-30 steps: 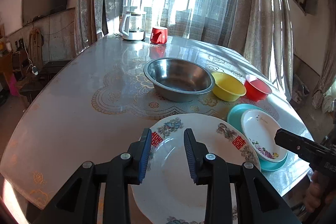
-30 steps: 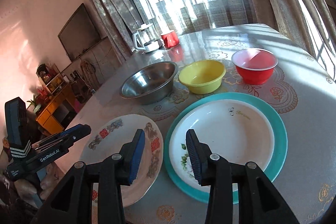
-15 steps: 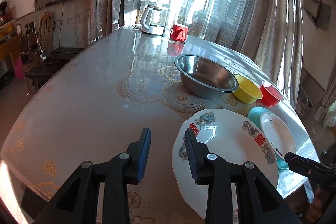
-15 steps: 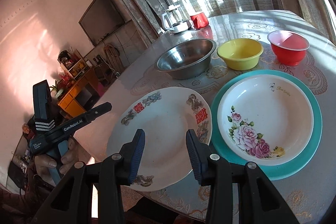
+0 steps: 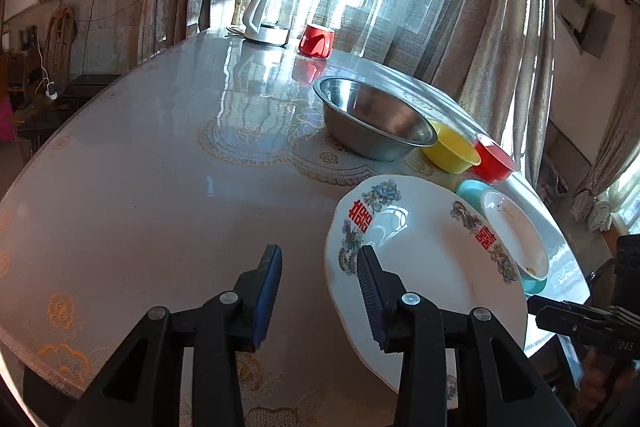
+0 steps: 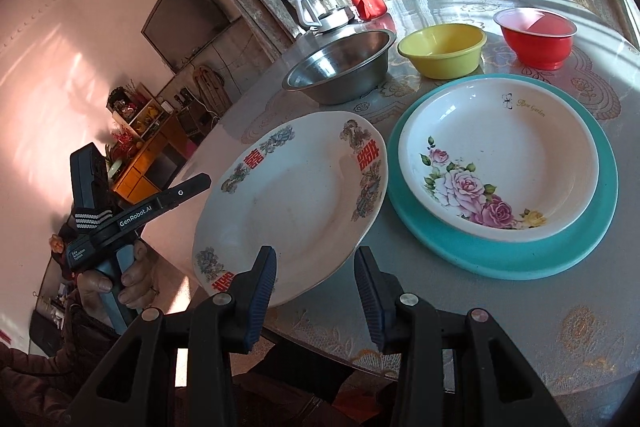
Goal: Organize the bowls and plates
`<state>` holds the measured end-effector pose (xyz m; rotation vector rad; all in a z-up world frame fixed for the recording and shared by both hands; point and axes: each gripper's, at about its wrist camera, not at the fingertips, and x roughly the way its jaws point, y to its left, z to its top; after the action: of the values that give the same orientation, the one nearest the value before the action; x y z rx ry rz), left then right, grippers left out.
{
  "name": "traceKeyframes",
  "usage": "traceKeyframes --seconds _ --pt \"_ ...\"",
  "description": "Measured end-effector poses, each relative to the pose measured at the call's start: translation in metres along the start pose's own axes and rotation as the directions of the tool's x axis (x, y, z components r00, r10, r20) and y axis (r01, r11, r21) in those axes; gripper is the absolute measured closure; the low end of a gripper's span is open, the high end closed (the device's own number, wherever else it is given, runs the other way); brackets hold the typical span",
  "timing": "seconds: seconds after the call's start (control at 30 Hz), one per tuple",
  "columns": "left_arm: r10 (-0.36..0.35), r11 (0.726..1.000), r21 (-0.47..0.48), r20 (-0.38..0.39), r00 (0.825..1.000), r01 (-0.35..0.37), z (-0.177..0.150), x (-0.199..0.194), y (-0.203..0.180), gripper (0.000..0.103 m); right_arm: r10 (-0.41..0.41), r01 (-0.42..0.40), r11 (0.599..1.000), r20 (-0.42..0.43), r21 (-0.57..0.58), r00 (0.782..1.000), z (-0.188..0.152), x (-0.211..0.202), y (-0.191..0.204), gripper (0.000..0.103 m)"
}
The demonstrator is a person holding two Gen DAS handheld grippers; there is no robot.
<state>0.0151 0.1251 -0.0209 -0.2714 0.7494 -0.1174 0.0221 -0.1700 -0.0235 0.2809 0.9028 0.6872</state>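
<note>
White kettle [image 5: 266,21] and red mug [image 5: 317,41] sit way past the tool on the counter [image 5: 140,187], TV [image 6: 188,17] up left.

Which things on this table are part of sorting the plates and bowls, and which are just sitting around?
Part of the job:
- white plate with red characters
- rose plate on the teal plate
- steel bowl
- yellow bowl
- red bowl

Just sitting around:
- kettle
- red mug

White rose-patterned plate [image 6: 498,163] on teal plate [image 6: 560,247], yellow bowl [image 6: 444,51], red bowl [image 6: 536,39]
</note>
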Motion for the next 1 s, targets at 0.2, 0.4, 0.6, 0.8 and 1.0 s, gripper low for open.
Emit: traceKeyframes --seconds 0.2,0.4,0.6,0.8,1.0 --pt "-0.015 0.999 0.029 -0.039 0.999 0.016 -0.003 0.017 -0.006 0.063 0.0 0.0 1.0 -0.006 0.016 1.0 0.001 0.012 -0.002 0.06" --pt "-0.03 0.997 0.069 -0.067 0.997 0.035 -0.002 0.033 -0.015 0.065 -0.001 0.001 1.0 -0.021 0.004 1.0 0.008 0.026 -0.003 0.06" --pt "-0.026 0.993 0.11 -0.084 0.996 0.035 0.0 0.046 -0.022 0.068 -0.008 0.008 1.0 -0.018 0.0 1.0 0.012 0.039 -0.003 0.06" --pt "-0.041 0.995 0.089 -0.092 0.995 0.049 0.005 0.05 -0.019 0.069 -0.02 0.02 1.0 -0.018 -0.006 1.0 0.014 0.052 -0.004 0.064" --pt "-0.049 0.995 0.085 -0.085 0.995 0.056 0.006 0.051 -0.018 0.069 -0.016 0.016 1.0 -0.011 -0.003 1.0 0.013 0.053 -0.006 0.067"
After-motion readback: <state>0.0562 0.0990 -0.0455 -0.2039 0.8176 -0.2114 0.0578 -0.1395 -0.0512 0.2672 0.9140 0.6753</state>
